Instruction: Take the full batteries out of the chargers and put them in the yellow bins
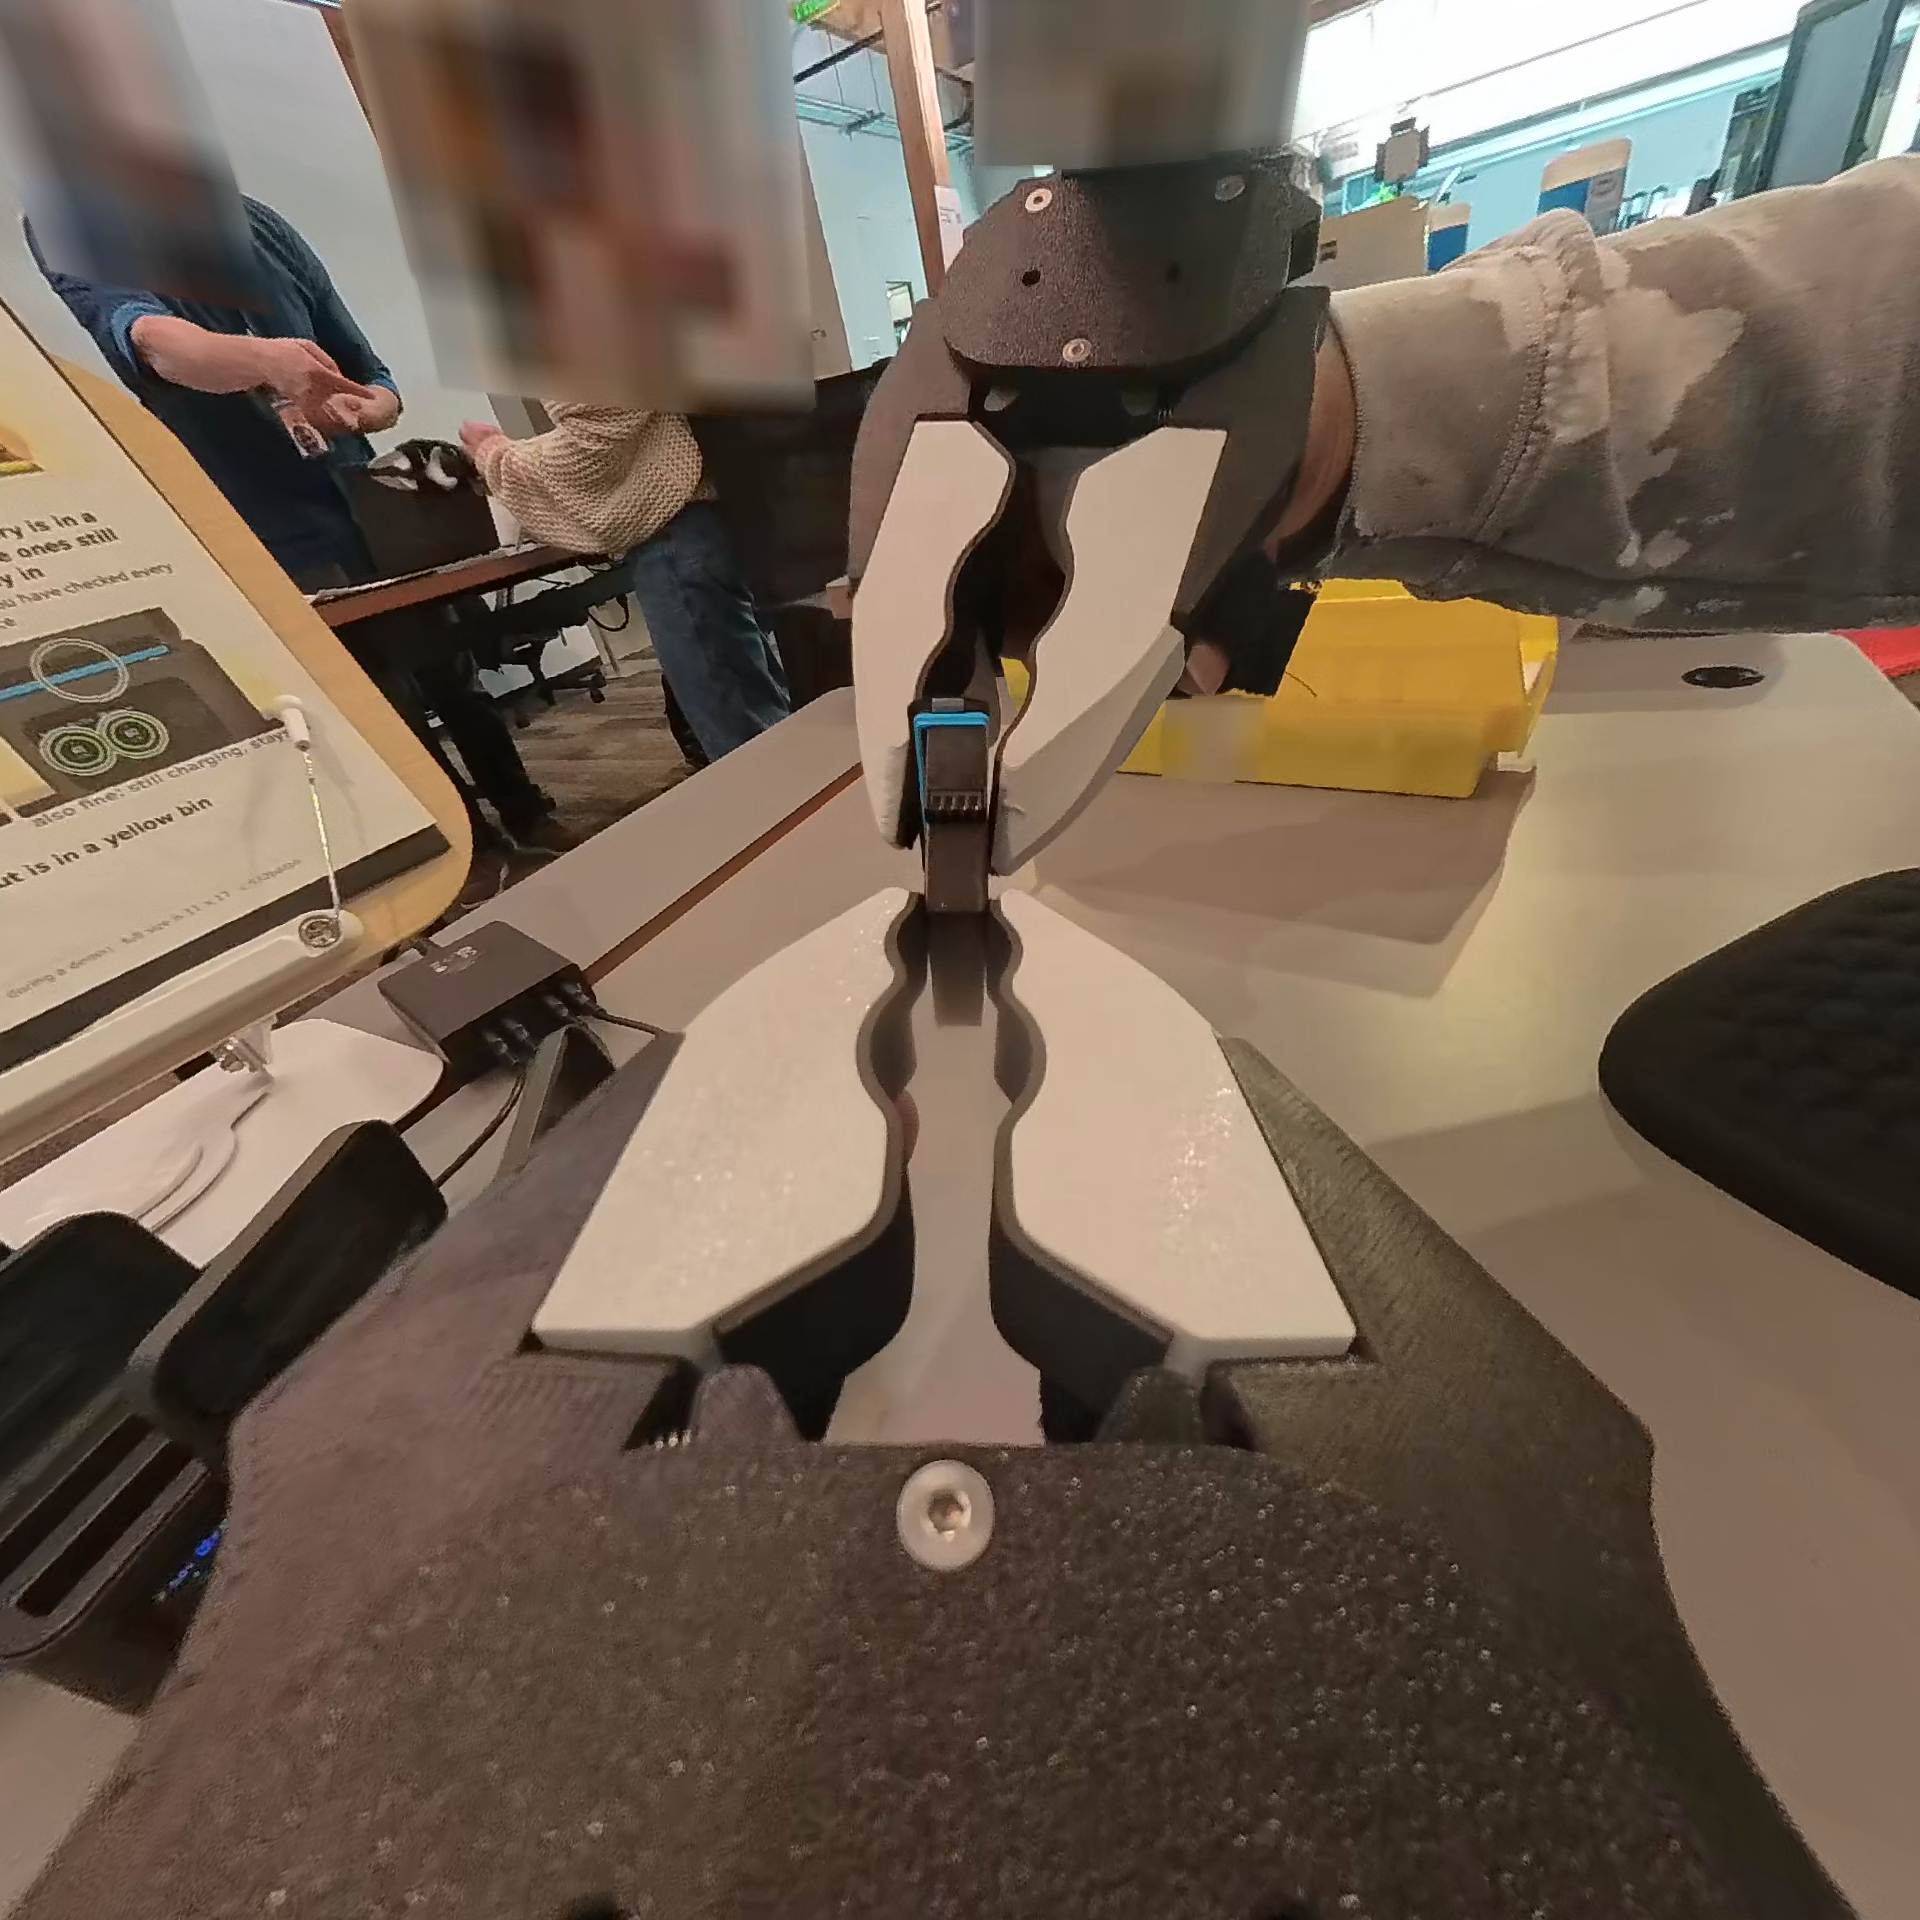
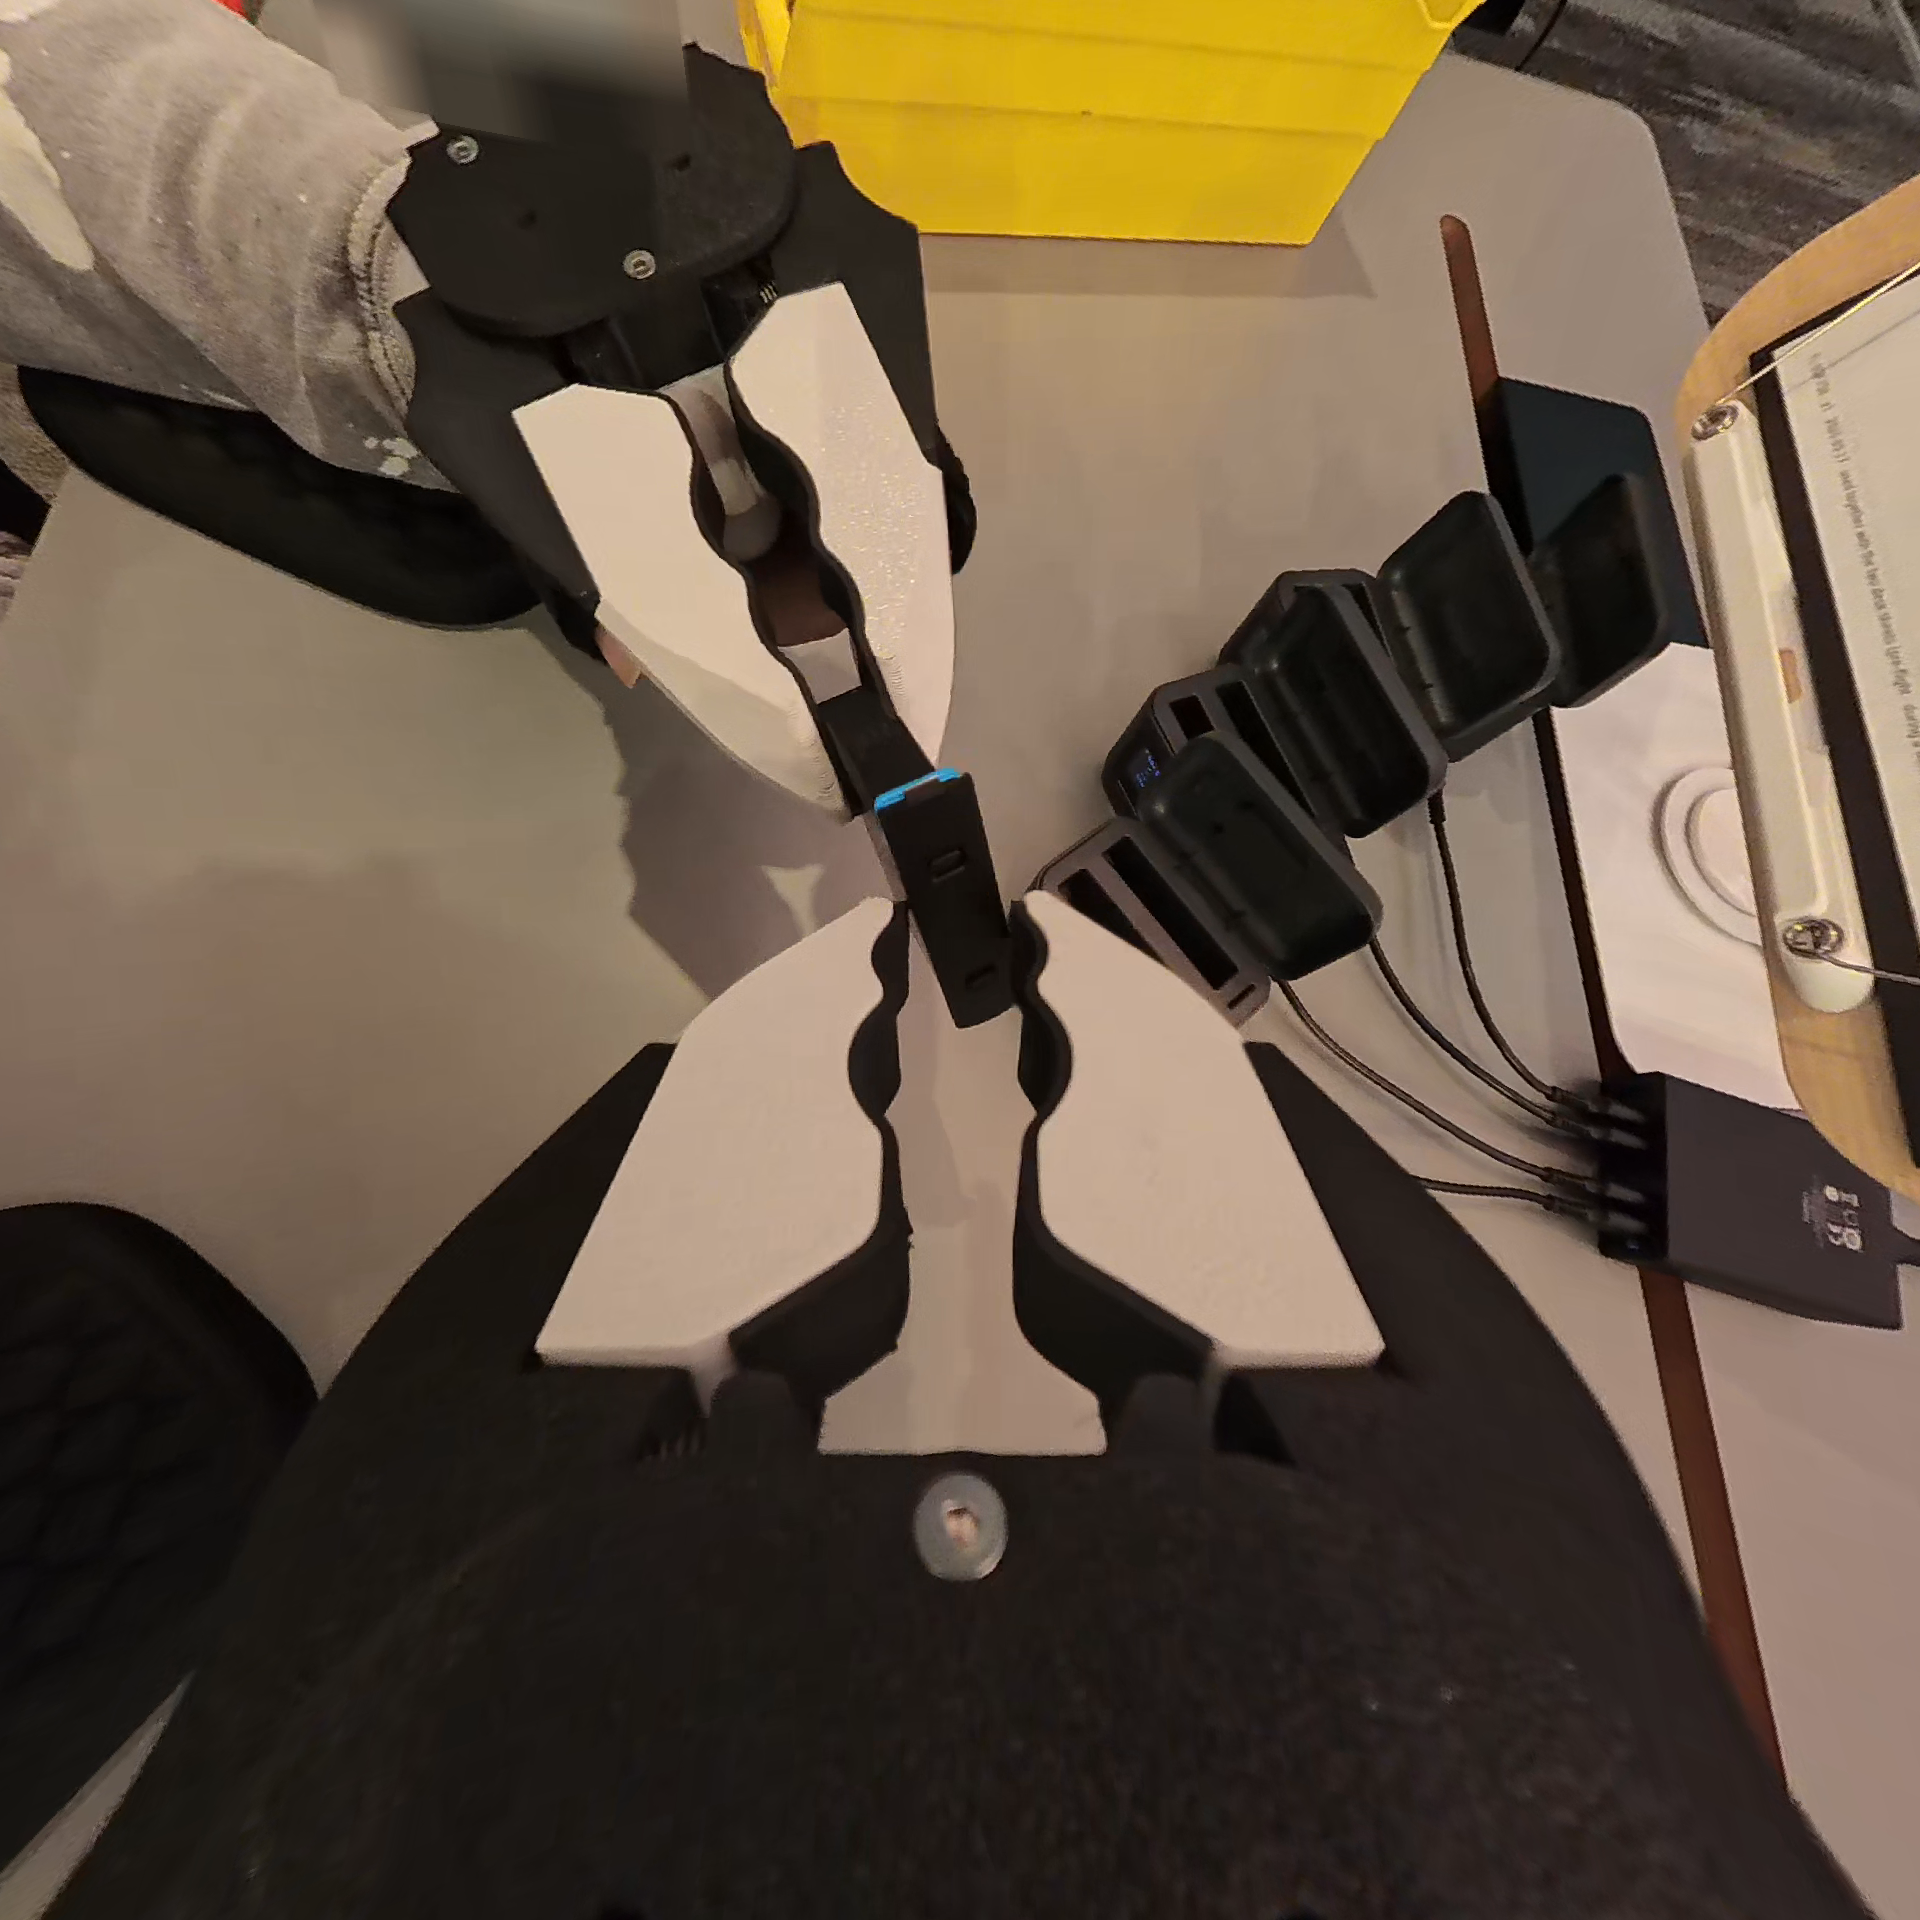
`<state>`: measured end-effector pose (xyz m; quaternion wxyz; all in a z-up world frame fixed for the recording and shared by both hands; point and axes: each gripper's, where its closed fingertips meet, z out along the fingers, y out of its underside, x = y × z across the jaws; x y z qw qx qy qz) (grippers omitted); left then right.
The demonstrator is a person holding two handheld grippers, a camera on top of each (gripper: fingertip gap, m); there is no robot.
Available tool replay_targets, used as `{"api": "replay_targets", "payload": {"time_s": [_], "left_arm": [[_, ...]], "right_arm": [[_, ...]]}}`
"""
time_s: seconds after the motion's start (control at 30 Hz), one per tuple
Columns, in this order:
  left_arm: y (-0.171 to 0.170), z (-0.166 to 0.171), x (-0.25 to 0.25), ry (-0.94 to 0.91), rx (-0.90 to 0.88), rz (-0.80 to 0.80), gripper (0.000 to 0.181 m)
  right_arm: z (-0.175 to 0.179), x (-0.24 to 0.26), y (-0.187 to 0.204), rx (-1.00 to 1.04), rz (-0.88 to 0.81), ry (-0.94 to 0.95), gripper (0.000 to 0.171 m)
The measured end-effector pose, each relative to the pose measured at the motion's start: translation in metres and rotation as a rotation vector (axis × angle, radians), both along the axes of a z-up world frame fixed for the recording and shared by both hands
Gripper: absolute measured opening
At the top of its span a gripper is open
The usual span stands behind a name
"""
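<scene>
Overhead, a smooth grey table (image 2: 312, 831) with rounded corners carries everything. Past its edge beyond the yellow bin (image 2: 1091, 135) lies dark patterned carpet (image 2: 1787, 104), and the left wrist view looks across an open workshop where people (image 1: 260, 416) stand at another desk.

The bin is glossy moulded plastic. In front of the bin, lifted off the table, is the battery (image 2: 945, 862), a slim matt black block with a blue band at one end. The right gripper (image 2: 961, 920) has its white, wavy-edged fingers pressed onto the black end. The left gripper (image 1: 954, 909) pinches it from the opposite side, so both jaws are clamped on the same battery. A mottled grey sleeve (image 1: 1610, 416) reaches in front of the bin behind the right gripper.

Farther from the bin than the battery, a row of black chargers (image 2: 1299, 748) stands with lids tipped up, and one small display glows blue. Thin dark cables (image 2: 1455, 1101) run from them to a flat black power hub (image 2: 1766, 1195). Beside the chargers, a wooden board holding a printed sheet (image 1: 156, 675) stands on a white base. A black quilted pad (image 1: 1787, 1070) overlaps the table edge near the bin.
</scene>
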<state>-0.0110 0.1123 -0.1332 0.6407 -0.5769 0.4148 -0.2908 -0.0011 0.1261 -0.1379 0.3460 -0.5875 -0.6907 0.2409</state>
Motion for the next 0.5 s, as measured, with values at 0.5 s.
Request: {"api": "replay_targets", "payload": {"time_s": [0.5], "left_arm": [[0.024,-0.028,-0.008,0.072,-0.081,0.115,0.029]], "right_arm": [[0.06,0.191,0.051,0.154,-0.342,-0.509,0.014]]}}
